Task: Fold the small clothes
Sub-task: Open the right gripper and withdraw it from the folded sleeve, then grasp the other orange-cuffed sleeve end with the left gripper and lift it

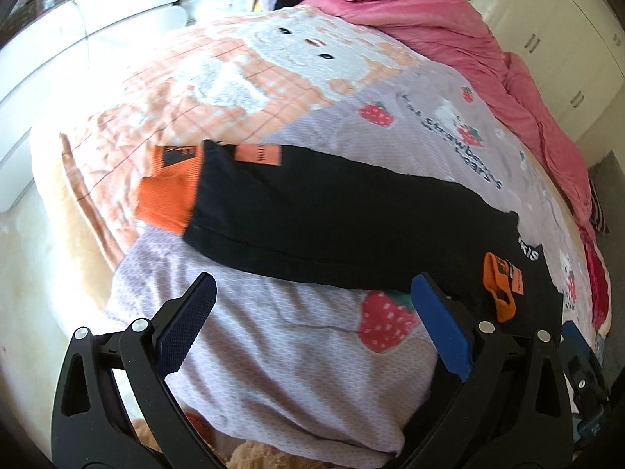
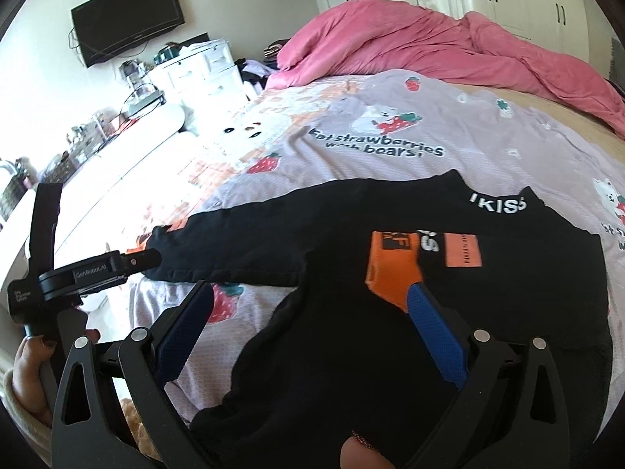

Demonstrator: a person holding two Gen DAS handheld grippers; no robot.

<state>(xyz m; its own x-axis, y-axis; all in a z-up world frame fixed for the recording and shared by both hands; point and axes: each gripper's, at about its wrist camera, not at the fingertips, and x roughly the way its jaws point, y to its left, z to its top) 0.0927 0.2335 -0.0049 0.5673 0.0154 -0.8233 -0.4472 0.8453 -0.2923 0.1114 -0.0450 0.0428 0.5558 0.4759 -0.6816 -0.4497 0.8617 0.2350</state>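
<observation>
On the bed: a black top point(image 2: 449, 293) lies flat on the lilac strawberry bedspread point(image 2: 390, 148), collar with white letters on its far side.
Landmark: everything below is placed against that black top.
Sleeve: one long black sleeve point(image 1: 332, 226) stretches straight out from the top's side, ending in an orange cuff point(image 1: 168, 191).
Second cuff: another orange cuff point(image 2: 390, 265) lies folded in on the top's chest, beside an orange patch point(image 2: 463, 250).
Left gripper point(image 1: 312, 320): fingers spread wide, holding nothing; it hangs over bare bedspread on the near side of the outstretched sleeve, its blue right pad point(image 1: 441, 332) close to where sleeve meets body. Whether the pad touches cloth I cannot tell.
Right gripper point(image 2: 310, 324): spread wide as well, empty, poised above the top's near half; its blue pad tip sits just in front of the folded-in cuff.
Person: a hand point(image 2: 29, 371) grips the left tool's handle, left of the sleeve's end.
Beyond the top: a rumpled pink duvet point(image 2: 429, 47) heaped at the far edge of the bed.
</observation>
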